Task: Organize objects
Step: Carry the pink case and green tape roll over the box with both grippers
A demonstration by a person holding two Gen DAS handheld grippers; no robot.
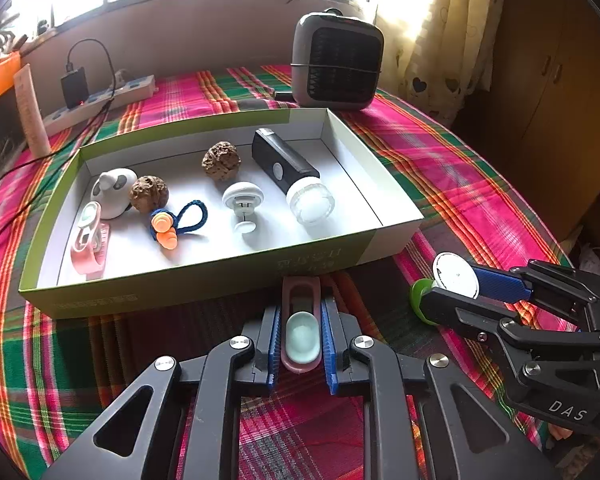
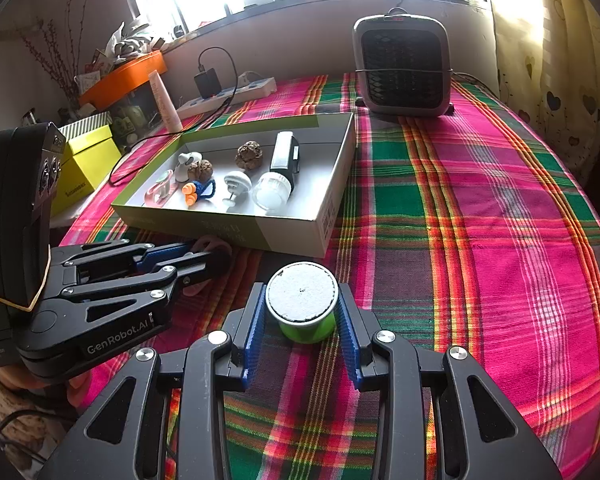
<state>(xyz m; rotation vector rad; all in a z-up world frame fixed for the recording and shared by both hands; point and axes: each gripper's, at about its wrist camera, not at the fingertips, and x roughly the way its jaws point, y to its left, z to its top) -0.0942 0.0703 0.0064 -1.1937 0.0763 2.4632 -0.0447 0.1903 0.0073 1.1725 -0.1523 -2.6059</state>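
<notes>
Fingers of the left gripper point(image 1: 300, 344) press against both long sides of a pink clip with a pale mint inset point(image 1: 301, 322), so they are closed onto it. The clip lies lengthwise between the blue pads point(image 1: 275, 344), its far end poking past the fingertips toward the near wall of the green-and-white box point(image 1: 204, 280), which stands just ahead on the plaid cloth point(image 1: 440, 168).

Inside the box, ahead of these fingers and from their left: a second pink clip point(image 1: 89, 240), a white rounded figure point(image 1: 112, 192), a walnut point(image 1: 149, 193), orange earplugs on a blue cord point(image 1: 172, 226), a white suction hook point(image 1: 242, 204), another walnut point(image 1: 221, 160), and a black flashlight with a clear head point(image 1: 290, 176).

Off to the right, the right gripper point(image 2: 302, 312) has a green container with a white lid point(image 2: 302, 300) between its fingers. Both blue pads point(image 2: 256, 332) sit right at its sides; the hold looks closed, though full contact is hard to judge. Beyond the box stands a grey fan heater point(image 2: 402, 64), ahead and slightly right of these fingertips.
</notes>
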